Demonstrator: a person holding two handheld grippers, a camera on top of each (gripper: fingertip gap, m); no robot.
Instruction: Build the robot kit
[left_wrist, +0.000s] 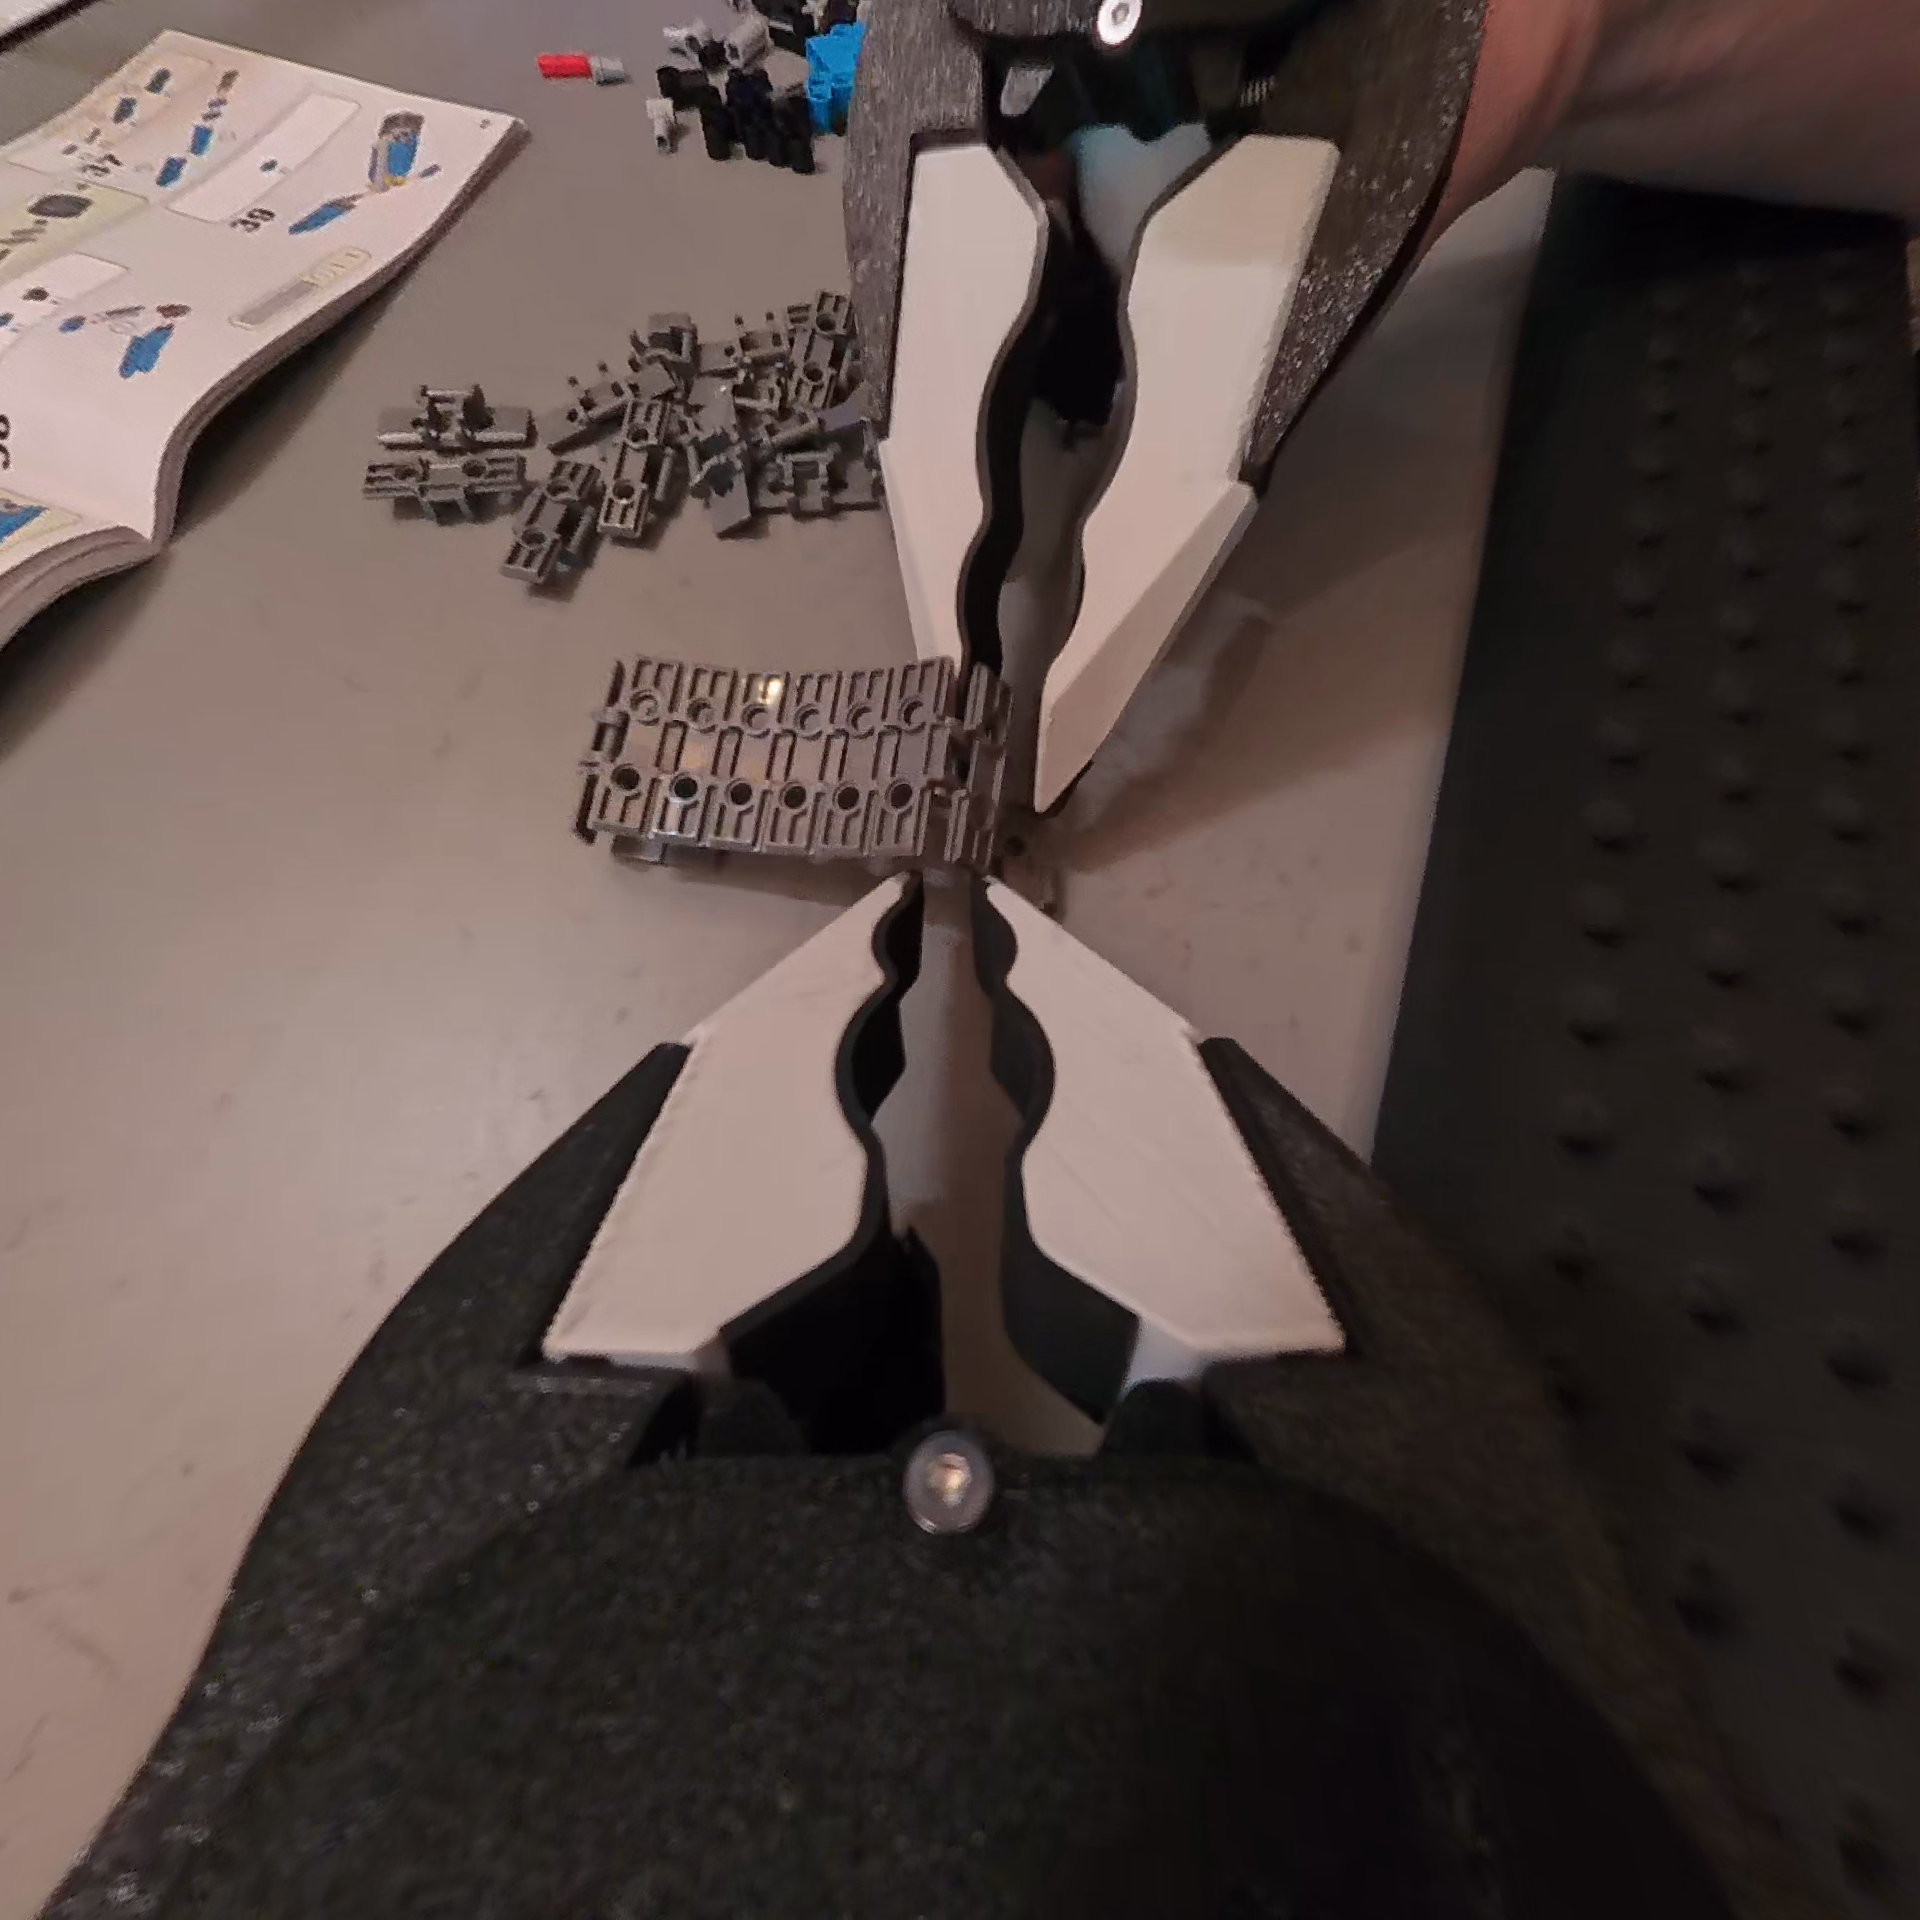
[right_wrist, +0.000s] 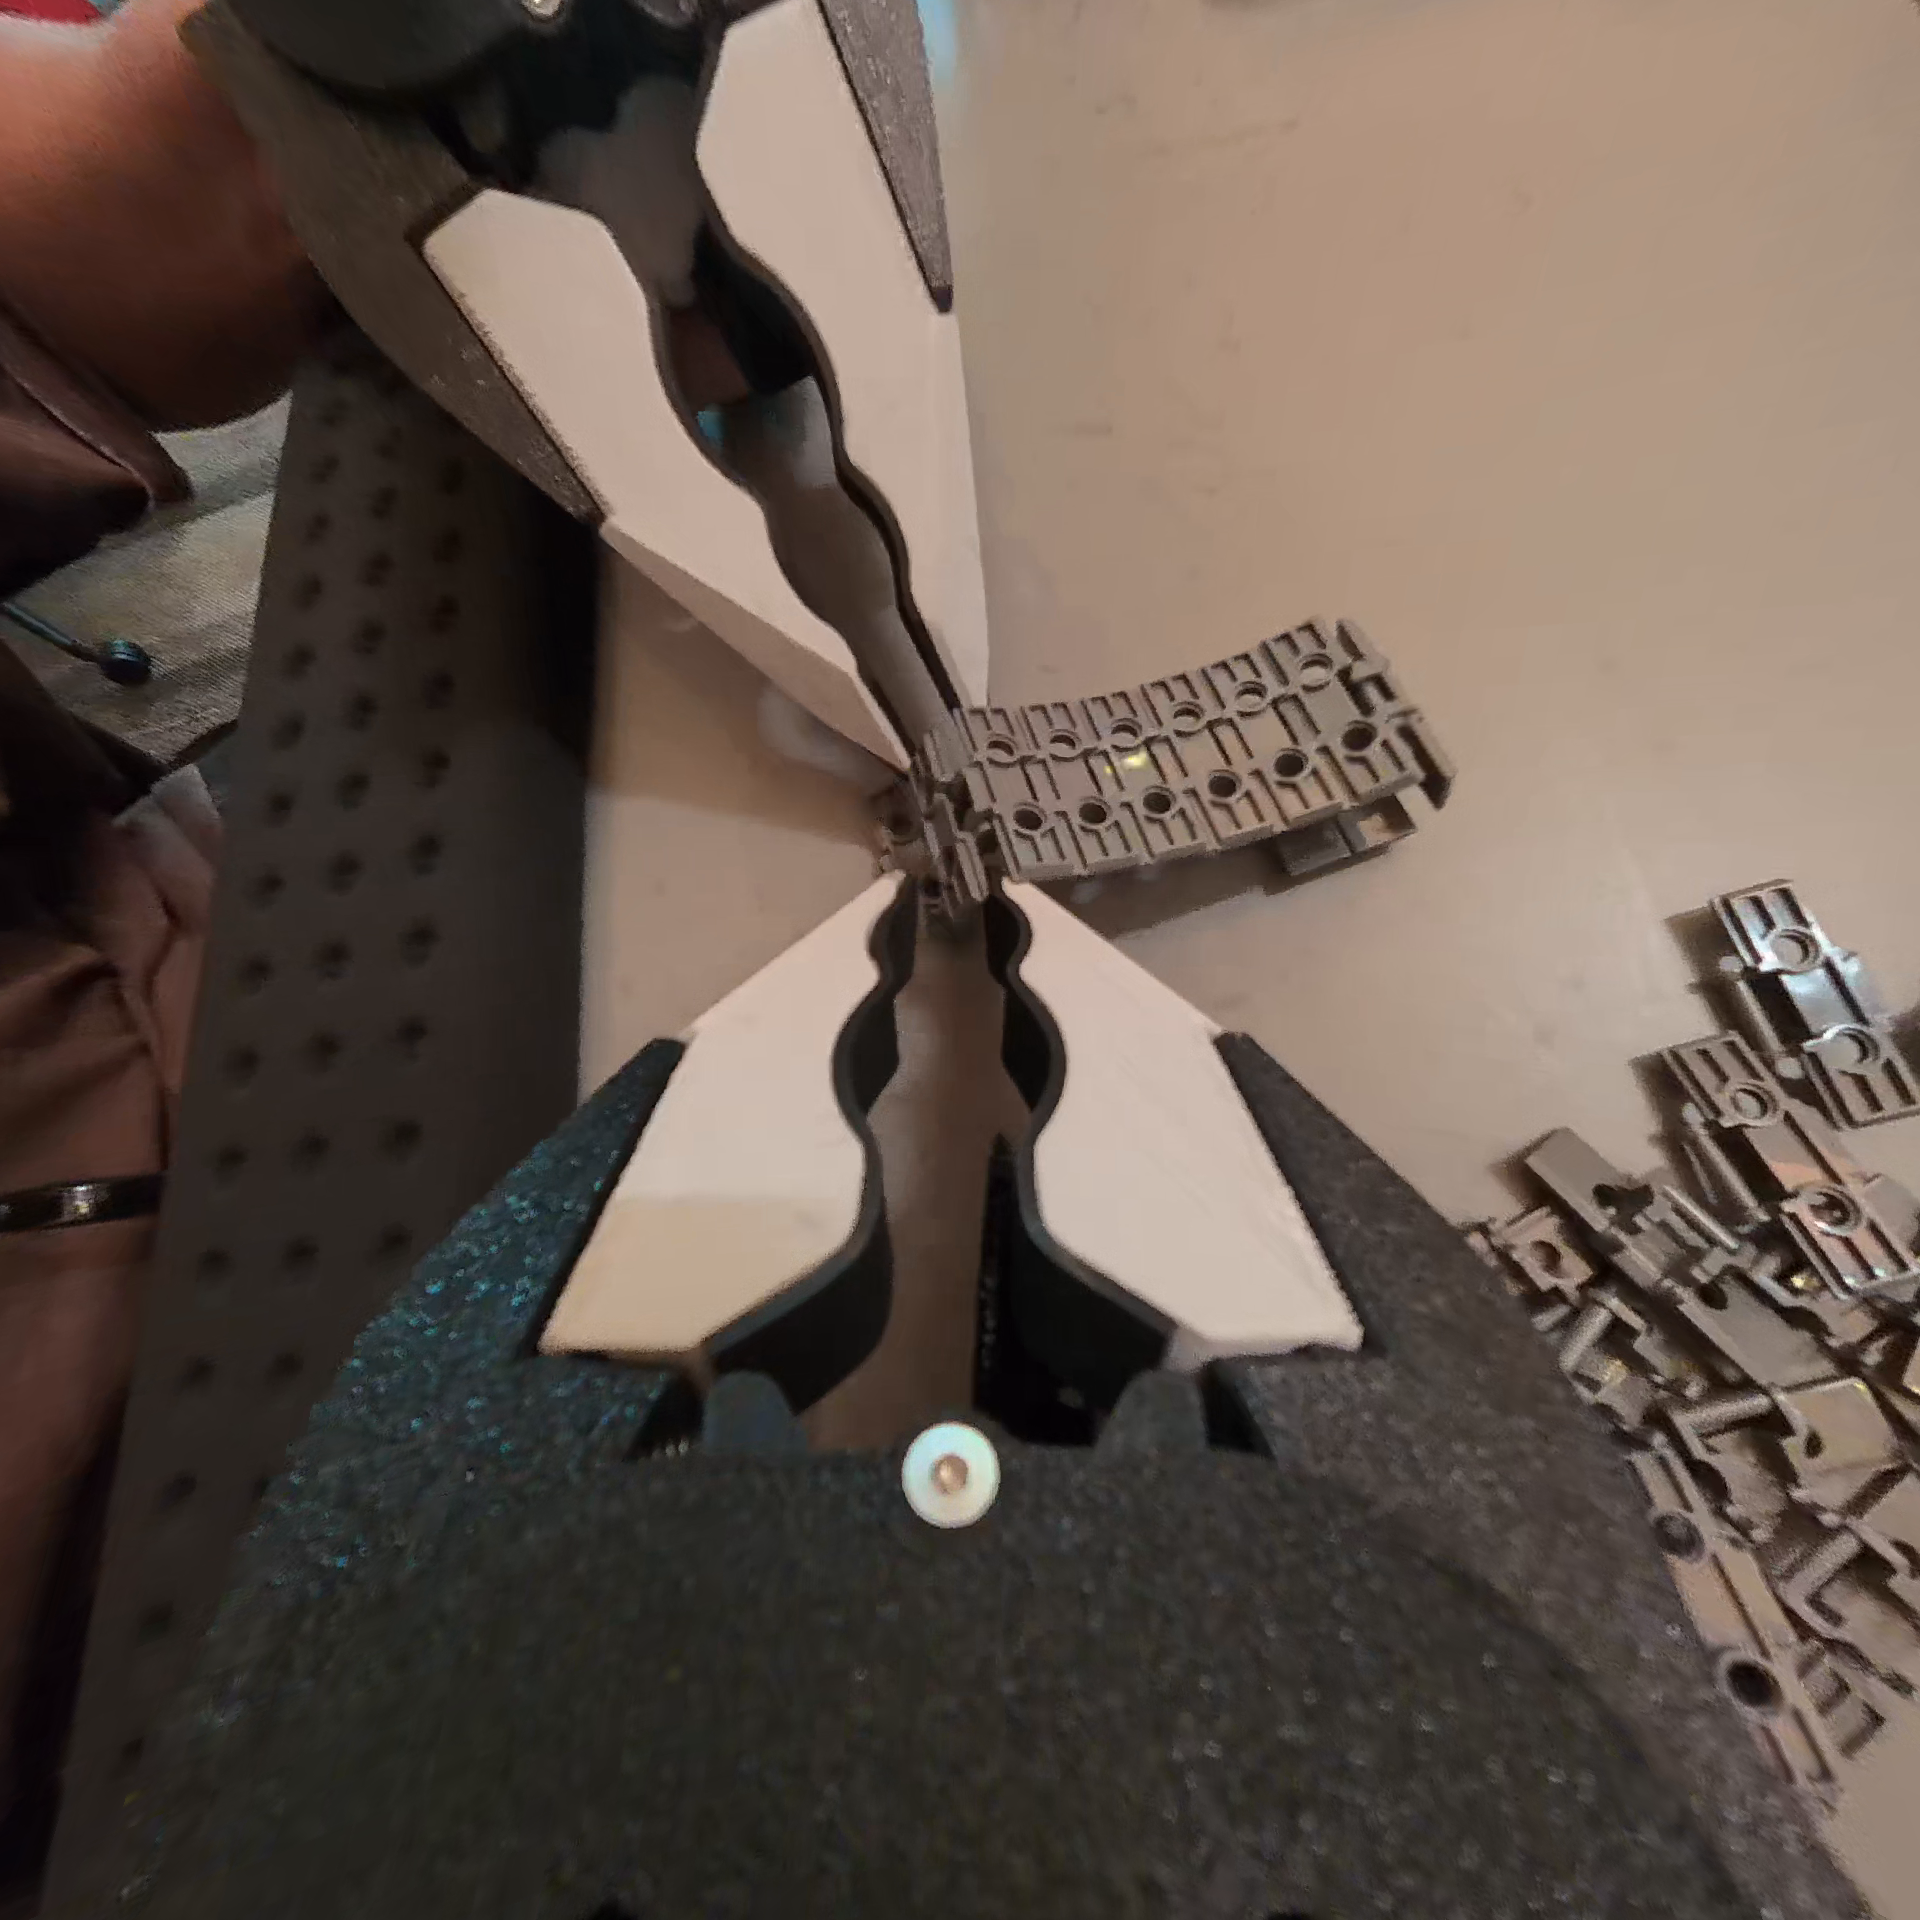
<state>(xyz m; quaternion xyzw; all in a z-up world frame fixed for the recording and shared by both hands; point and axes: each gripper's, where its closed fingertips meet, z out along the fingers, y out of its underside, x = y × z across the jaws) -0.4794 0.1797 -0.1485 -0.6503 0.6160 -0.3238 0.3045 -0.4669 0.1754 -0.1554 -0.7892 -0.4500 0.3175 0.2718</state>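
Note:
A strip of joined grey track links (left_wrist: 790, 758) lies on the tan table, also seen in the right wrist view (right_wrist: 1195, 769). Its near end is turned up, with an end link (left_wrist: 979, 769) standing upright. My left gripper (left_wrist: 948, 883) comes from below and is shut on the bottom of that end link. My right gripper (left_wrist: 1003, 717) comes from the far side and is shut on the same end. In the right wrist view my right gripper (right_wrist: 945, 899) pinches the end links (right_wrist: 951, 831), and the left gripper (right_wrist: 925, 743) meets them from above.
A pile of loose grey track links (left_wrist: 644, 436) lies beyond the strip, also in the right wrist view (right_wrist: 1766, 1299). An open instruction booklet (left_wrist: 208, 260) lies far left. Small black, blue and red parts (left_wrist: 769, 94) sit at the back. A dark studded mat (left_wrist: 1714, 935) borders the table. My two grippers' fingertips are within a few centimetres of each other.

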